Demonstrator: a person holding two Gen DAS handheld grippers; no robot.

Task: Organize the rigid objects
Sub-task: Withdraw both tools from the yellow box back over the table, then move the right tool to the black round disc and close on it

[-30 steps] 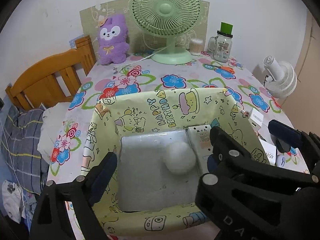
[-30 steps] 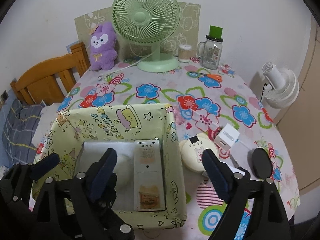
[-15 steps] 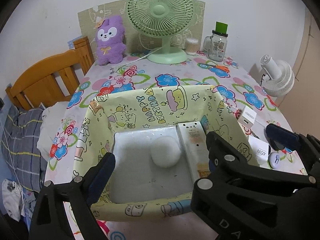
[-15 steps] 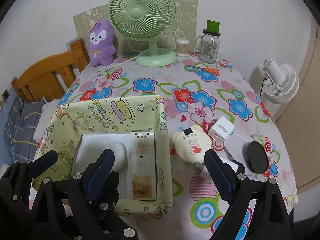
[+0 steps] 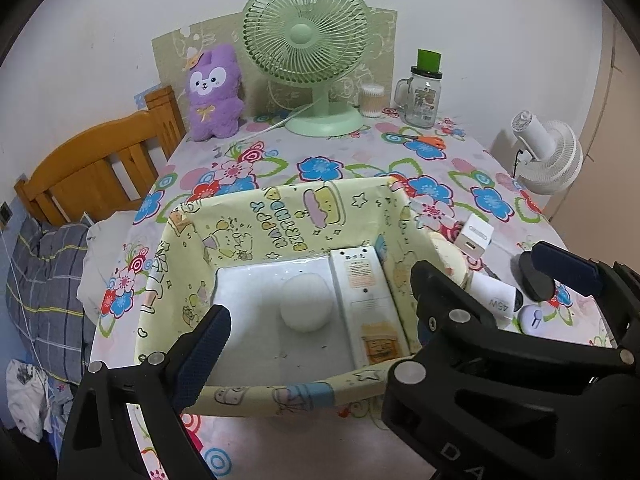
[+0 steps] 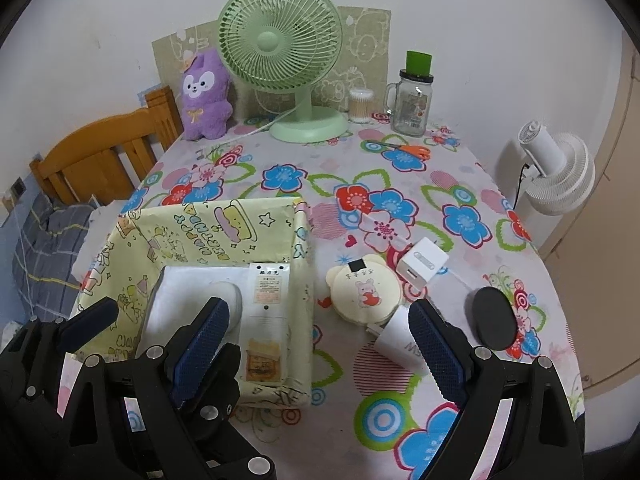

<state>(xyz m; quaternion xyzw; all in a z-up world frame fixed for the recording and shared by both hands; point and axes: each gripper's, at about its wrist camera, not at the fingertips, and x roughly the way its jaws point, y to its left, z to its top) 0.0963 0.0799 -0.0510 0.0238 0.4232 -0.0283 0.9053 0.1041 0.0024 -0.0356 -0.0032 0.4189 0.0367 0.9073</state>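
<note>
A yellow birthday-print box [image 5: 280, 216] [image 6: 224, 220] stands on the flowered tablecloth. Inside it lie a white remote [image 5: 364, 300] [image 6: 266, 300] and a white round puck [image 5: 306, 304] [image 6: 228, 292]. My left gripper [image 5: 316, 332] hovers open over the box's near side, with its right finger hidden behind the right gripper. Beside it my right gripper [image 6: 320, 338] is open and empty above the box's right wall. Right of the box lie a cream bear-shaped disc [image 6: 364, 292], a white charger cube [image 6: 422, 264], a white 45W plug [image 6: 394, 340] and a black oval [image 6: 492, 318].
At the back stand a green fan [image 6: 280, 44], a purple plush [image 6: 202, 96], a swab tub [image 6: 360, 106] and a glass jar [image 6: 412, 108]; orange scissors [image 6: 416, 150] lie nearby. A wooden headboard [image 6: 100, 152] is left, a white fan [image 6: 560, 176] right.
Both grippers have drawn back and slightly up from the box, so more of the table shows. Both stay open; nothing in or beside the box has moved.
</note>
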